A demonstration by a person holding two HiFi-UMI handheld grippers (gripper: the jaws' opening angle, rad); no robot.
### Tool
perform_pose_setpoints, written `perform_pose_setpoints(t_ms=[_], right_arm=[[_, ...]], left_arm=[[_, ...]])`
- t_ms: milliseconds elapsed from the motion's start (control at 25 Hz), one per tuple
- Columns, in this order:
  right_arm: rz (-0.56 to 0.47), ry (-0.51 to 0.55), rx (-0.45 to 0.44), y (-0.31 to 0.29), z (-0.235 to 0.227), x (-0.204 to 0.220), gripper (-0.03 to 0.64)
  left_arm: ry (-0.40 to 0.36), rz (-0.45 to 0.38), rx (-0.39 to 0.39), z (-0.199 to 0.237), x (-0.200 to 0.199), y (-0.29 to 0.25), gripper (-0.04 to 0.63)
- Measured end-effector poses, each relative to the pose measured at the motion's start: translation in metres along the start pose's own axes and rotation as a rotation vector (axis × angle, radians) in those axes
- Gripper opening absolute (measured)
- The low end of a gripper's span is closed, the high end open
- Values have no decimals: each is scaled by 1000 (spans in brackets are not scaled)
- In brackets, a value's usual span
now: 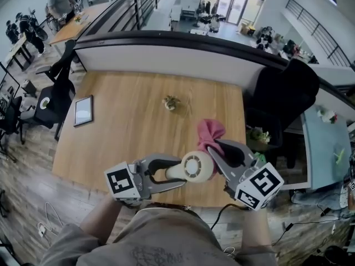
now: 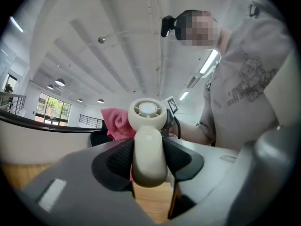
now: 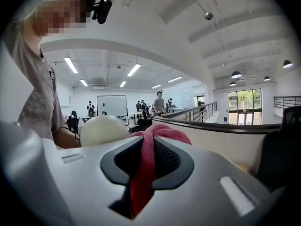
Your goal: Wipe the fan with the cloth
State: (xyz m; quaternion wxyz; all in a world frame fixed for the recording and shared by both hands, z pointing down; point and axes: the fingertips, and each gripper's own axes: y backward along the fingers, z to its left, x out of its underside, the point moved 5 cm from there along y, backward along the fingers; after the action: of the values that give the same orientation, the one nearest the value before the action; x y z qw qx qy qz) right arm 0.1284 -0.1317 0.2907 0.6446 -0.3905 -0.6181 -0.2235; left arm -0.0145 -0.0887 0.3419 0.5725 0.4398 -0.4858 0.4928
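Observation:
A small cream hand fan (image 1: 191,168) is held above the near edge of the wooden table (image 1: 127,121). My left gripper (image 1: 178,177) is shut on its handle (image 2: 149,157), and its round head (image 2: 147,112) stands up past the jaws. My right gripper (image 1: 213,148) is shut on a pink cloth (image 1: 210,132), which bunches out beyond the jaws (image 3: 151,145). The cloth sits right beside the fan's head, on its far right side. In the right gripper view the fan's rounded back (image 3: 103,130) shows just left of the cloth.
On the table lie a tablet (image 1: 83,110) at the left and a small brownish object (image 1: 171,102) in the middle. Black chairs (image 1: 283,101) stand right of the table and another (image 1: 58,87) at its left. A dark railing (image 1: 166,40) runs along the far edge.

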Motion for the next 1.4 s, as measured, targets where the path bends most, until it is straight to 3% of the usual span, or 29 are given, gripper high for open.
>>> perform_pose_setpoints(t_ms=[160,280,440,560,720,880,1240,1400], right_arm=[[27,-23,-39,-7,18,15,63],[60,-13,-69,-10,33,25,63],[101,5,-64,-5,40,33,63],[66,7,-82,0,45,26,63],[29,65,-73,-4,49,10,63],[101,121,33,-15,44,15,64],[111,73,243,-8,-8,34,64],[127,51,233,-7,-7,44,64]], left_arm=[[-15,-39,-79,18,0,7,190],[40,-55,-153,32,3,11,190],[68,15,-260,48,16,17,190],[35,129,-323,55,30,18,190],[-1,265,-270,44,47,4,190],[-57,356,-208,30,55,-14,190],[-8,272,-223,36,44,-5,189],[-8,295,-264,44,50,3,189]])
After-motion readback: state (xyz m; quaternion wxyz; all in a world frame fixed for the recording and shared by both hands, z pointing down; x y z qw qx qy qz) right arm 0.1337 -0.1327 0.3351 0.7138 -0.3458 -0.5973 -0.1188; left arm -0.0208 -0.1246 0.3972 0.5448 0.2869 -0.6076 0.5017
